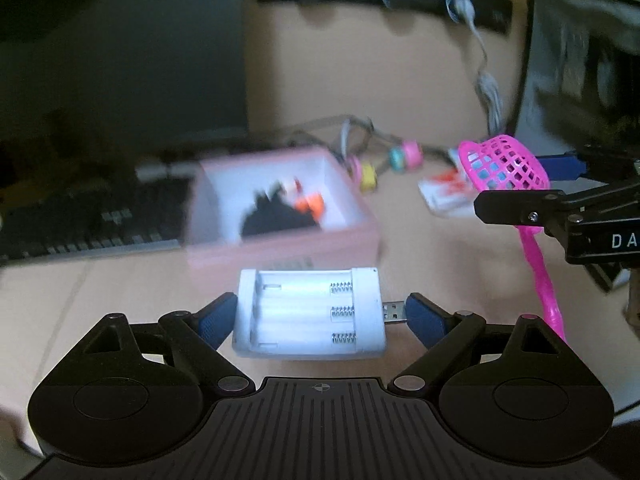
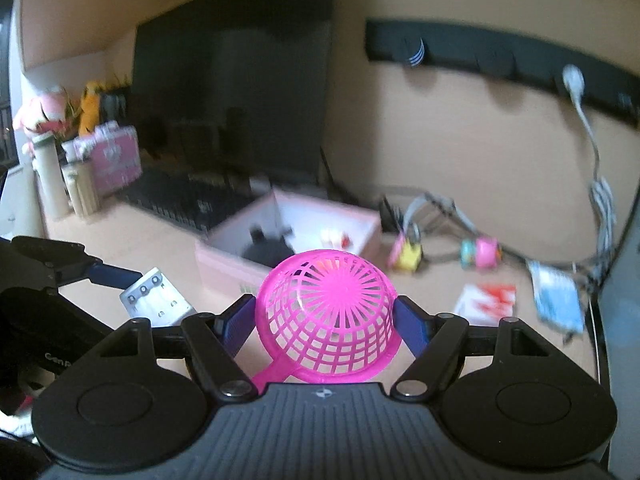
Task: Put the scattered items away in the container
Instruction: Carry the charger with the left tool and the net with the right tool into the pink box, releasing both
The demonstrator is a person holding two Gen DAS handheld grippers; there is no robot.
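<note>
Pink and open-topped, the container (image 1: 280, 208) sits on the tan tabletop (image 1: 420, 256) with dark, orange and white items already inside it. Just in front of it, lifted clear of the surface, the left hand-held gripper (image 1: 316, 316) is clamped on a white battery charger (image 1: 310, 314) with three empty spring slots facing up: one blue pad presses its left end, the other meets the USB plug (image 1: 394, 312) that sticks out of its right end. To its right, the right hand-held gripper (image 2: 324, 320) is closed on the mesh bowl of a pink plastic strainer (image 2: 328, 316), pads against both sides, the handle trailing down and back toward the gripper body. The bowl is dome side toward the camera.

Beyond the container lie a cable strung with pink, yellow and teal beads or clips (image 2: 444, 254), a red-and-white packet (image 2: 486, 304) and a blue-and-white packet (image 2: 558, 300). Nothing stands between the two held things and the container's open top. A black keyboard (image 1: 84, 220) lies left of the container below a dark monitor (image 2: 236, 96). A white cord (image 2: 592, 148) hangs from a black rail (image 2: 500, 56) on the peach wall. At far left stand pale bottles (image 2: 64, 176), a pink box (image 2: 114, 158) and a soft toy; much of this is blurred.
</note>
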